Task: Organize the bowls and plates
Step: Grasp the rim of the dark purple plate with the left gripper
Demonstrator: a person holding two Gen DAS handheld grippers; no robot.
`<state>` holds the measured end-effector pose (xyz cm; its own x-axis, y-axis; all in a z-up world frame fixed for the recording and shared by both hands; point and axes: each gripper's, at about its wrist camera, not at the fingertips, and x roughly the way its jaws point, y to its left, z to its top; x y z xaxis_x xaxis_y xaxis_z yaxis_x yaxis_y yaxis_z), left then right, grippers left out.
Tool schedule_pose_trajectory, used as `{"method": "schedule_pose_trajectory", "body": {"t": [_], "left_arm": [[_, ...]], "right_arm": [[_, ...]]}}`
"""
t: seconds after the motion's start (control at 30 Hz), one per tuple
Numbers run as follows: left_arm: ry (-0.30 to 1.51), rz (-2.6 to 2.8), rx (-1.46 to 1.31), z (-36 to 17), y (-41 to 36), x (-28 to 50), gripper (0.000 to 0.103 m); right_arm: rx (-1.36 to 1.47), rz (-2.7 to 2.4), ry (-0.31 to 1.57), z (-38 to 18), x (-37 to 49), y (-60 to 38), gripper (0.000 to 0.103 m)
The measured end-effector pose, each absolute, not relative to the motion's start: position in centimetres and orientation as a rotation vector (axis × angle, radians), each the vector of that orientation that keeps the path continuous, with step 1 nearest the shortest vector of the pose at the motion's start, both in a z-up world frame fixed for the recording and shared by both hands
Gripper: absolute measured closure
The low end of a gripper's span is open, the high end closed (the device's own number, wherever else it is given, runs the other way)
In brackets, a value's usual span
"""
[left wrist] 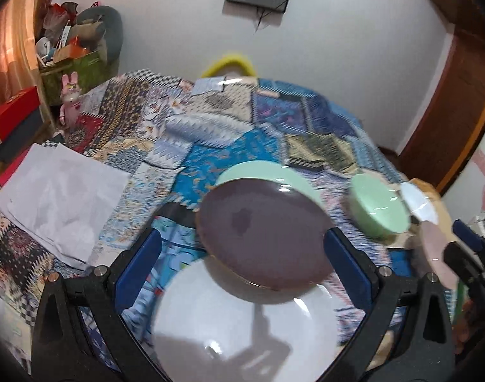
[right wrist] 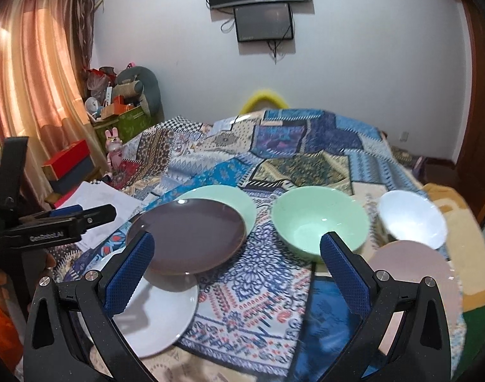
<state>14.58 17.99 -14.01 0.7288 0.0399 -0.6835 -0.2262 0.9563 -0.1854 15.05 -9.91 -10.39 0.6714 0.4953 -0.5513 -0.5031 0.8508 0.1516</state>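
Observation:
A brown plate (left wrist: 261, 232) (right wrist: 185, 235) lies tilted, overlapping a green plate (left wrist: 264, 172) (right wrist: 223, 200) behind it and a white plate (left wrist: 242, 324) (right wrist: 156, 312) in front. To the right stand a green bowl (left wrist: 379, 207) (right wrist: 319, 222), a white bowl (left wrist: 417, 203) (right wrist: 411, 219) and a pink plate (left wrist: 433, 254) (right wrist: 414, 270). My left gripper (left wrist: 242, 264) (right wrist: 83, 219) is open, just left of the brown plate and holding nothing. My right gripper (right wrist: 236, 273) (left wrist: 465, 254) is open and empty, hovering between the plates and the green bowl.
A patchwork cloth (right wrist: 274, 165) covers the surface. White paper sheets (left wrist: 61, 197) (right wrist: 105, 203) lie at the left. Boxes, a pink rabbit toy (right wrist: 113, 149) and clutter stand beyond the left edge. A yellow object (right wrist: 264, 98) sits past the far edge.

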Motion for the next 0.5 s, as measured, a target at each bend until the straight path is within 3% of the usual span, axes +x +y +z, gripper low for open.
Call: {"method": "schedule_pose_trajectory", "body": {"t": [0.13, 0.27, 0.5], "left_arm": [[0.791, 0.164, -0.228, -15.4, 19.8, 16.7, 0.000], [0.848, 0.151, -0.220, -16.9, 21.5, 18.7, 0.010], [0.914, 0.160, -0.263, -19.4, 23.8, 21.2, 0.012]], "right_arm": [[0.007, 0.584, 0.671, -11.4, 16.7, -8.7, 0.008], [0.027, 0.604, 0.758, -12.9, 18.8, -7.7, 0.020], [0.045, 0.610, 0.878, -15.3, 21.2, -6.7, 0.034]]}}
